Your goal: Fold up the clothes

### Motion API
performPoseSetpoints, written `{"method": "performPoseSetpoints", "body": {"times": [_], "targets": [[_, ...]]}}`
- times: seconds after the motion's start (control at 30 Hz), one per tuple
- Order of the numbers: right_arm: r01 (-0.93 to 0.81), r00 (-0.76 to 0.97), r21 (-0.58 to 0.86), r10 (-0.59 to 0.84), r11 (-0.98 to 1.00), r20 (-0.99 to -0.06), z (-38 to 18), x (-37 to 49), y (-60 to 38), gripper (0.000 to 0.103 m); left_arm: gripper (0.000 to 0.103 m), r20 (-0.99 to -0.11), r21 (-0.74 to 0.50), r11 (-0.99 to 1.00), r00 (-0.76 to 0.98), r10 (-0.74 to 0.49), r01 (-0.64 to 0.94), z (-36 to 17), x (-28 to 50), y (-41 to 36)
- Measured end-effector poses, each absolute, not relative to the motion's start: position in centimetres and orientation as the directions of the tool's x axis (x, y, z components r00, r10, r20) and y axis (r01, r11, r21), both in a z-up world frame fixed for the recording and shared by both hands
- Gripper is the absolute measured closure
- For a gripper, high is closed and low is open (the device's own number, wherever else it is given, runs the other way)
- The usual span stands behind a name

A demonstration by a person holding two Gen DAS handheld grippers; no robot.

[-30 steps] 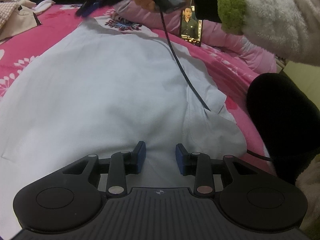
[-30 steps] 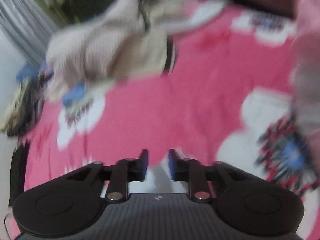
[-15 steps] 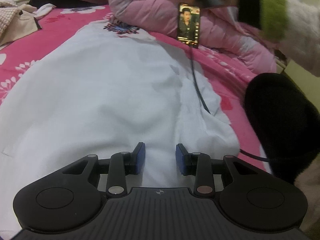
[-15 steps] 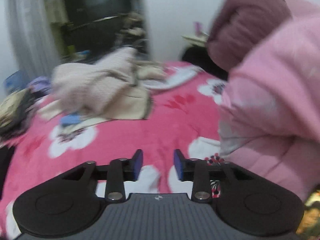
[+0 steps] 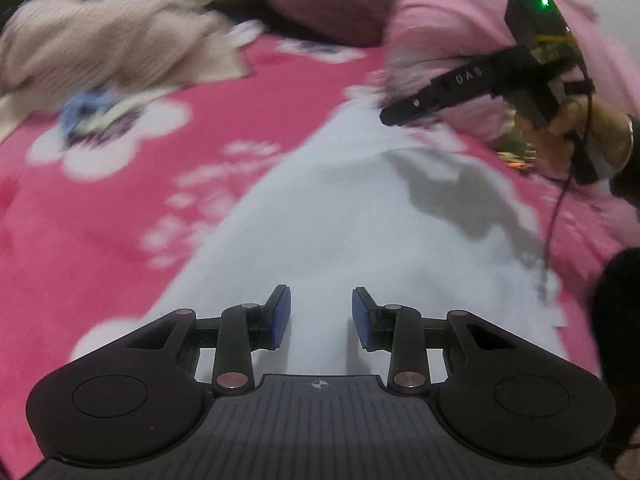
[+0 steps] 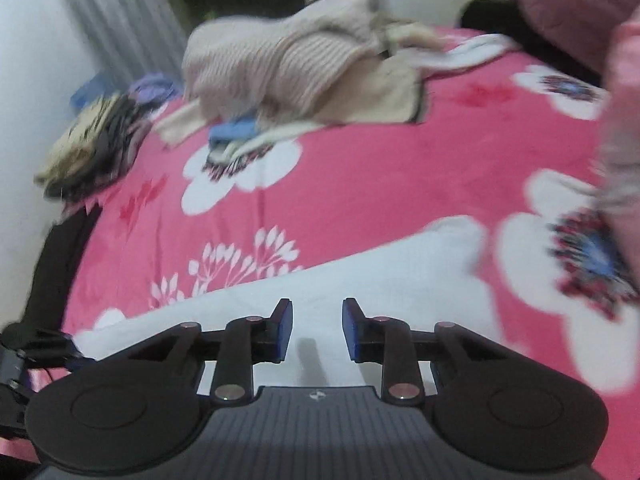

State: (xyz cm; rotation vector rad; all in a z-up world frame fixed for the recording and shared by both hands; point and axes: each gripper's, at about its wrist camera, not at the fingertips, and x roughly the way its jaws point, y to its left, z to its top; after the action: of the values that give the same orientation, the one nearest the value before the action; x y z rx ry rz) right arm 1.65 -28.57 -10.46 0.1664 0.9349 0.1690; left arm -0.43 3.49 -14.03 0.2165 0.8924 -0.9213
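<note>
White garment: your landmark. The white garment (image 5: pixel 360 240) lies spread flat on the bed cover (image 5: pixel 120 208), running away from your left tool toward the pink quilt (image 5: pixel 460 24).
Left tool: your left tool (image 5: pixel 321 318) hangs over the near end of the white garment, fingers spread, nothing between the blue pads (image 5: pixel 279 316).
Right tool: seen from the left wrist, your right tool (image 5: pixel 390 115) sits above the far right part of the white garment, gripped in your right hand (image 5: pixel 576 132). In its own view the right tool (image 6: pixel 316 330) points down over the white garment (image 6: pixel 360 280), close to its far edge. Its jaws have just been closing, yet a gap stays between the pads and no cloth is in it.
Edges: in the left wrist view the left edge of the white garment runs diagonally against bare pink cover; the right edge lies close to the pink quilt and a dangling black cable (image 5: pixel 554 216).
Open room: left of the white garment and beyond its far edge the flowered cover is bare.
Crowded side: the beige knit pile (image 6: pixel 288 60) lies well beyond the white garment, with dark mixed clothes (image 6: pixel 92 148) at the bed's far-left edge. Both views are blurred.
</note>
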Motion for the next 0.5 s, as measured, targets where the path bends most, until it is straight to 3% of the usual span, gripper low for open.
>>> {"method": "performPoseSetpoints", "body": {"times": [0.13, 0.3, 0.37, 0.43, 0.5], "targets": [[-0.094, 0.552, 0.14, 0.169, 0.986, -0.817, -14.7, 5.2, -28.1, 0.081, 0.069, -0.789, -0.187, 0.632, 0.268, -0.552, 0.752, -15.8, -0.7, 4.8], [0.151, 0.627, 0.085, -0.029, 0.985, -0.778, -14.0, 7.4, -33.7, 0.079, 0.069, -0.79, -0.211, 0.62, 0.241, -0.563, 0.756, -16.3, -0.7, 6.2], [0.15, 0.659, 0.105, -0.02, 0.983, -0.752, -12.5, 6.7, -34.2, 0.077, 0.069, -0.789, -0.232, 0.62, 0.228, -0.571, 0.75, -16.4, -0.4, 6.3], [0.079, 0.683, 0.185, 0.082, 0.98, -0.726, -11.2, 5.6, -33.6, 0.075, 0.069, -0.786, -0.243, 0.618, 0.221, -0.577, 0.748, -16.5, -0.3, 6.5], [0.066, 0.654, 0.202, 0.111, 0.977, -0.748, -11.7, 5.2, -33.3, 0.065, 0.069, -0.785, -0.246, 0.614, 0.217, -0.581, 0.75, -16.6, -0.3, 6.5]]}}
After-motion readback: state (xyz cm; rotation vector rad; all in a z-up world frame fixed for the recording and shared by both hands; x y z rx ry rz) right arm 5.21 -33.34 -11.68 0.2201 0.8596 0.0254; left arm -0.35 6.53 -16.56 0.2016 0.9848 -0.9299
